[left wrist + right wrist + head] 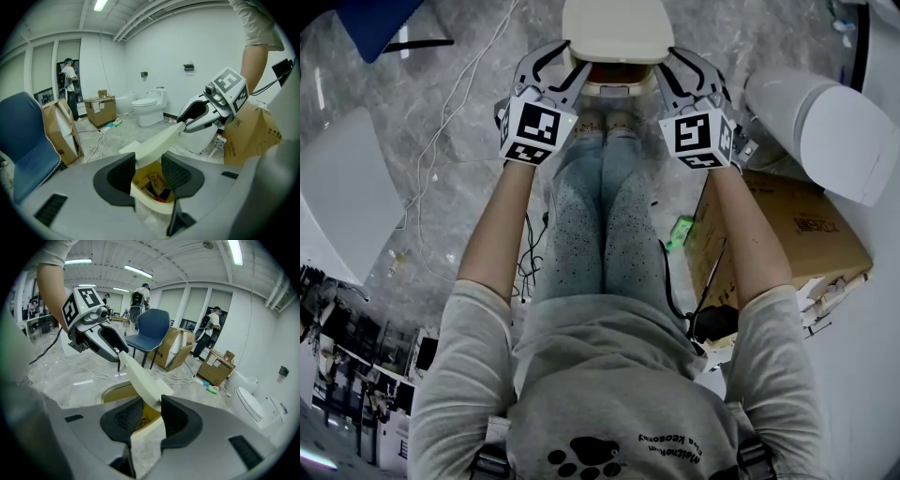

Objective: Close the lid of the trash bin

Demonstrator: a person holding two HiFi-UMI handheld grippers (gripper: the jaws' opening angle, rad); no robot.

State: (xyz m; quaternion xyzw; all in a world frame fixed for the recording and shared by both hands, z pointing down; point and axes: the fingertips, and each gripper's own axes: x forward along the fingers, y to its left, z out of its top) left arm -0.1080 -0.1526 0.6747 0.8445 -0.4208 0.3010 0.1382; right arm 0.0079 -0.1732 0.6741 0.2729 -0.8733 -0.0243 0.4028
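Cream lid between wide-apart jaws of left gripper, right gripper; bin half-hidden

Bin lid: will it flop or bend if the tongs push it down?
Probably stiff: the lid looks flat and straight while tilted above the bin. Likely light, since it looks thin. Its smooth surface might be slippery.

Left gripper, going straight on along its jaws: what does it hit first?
Probably the cream plastic lid: its raised edge sits right at the open tips of the left gripper. Under it gapes the cream trash bin. Depth is hard to judge.
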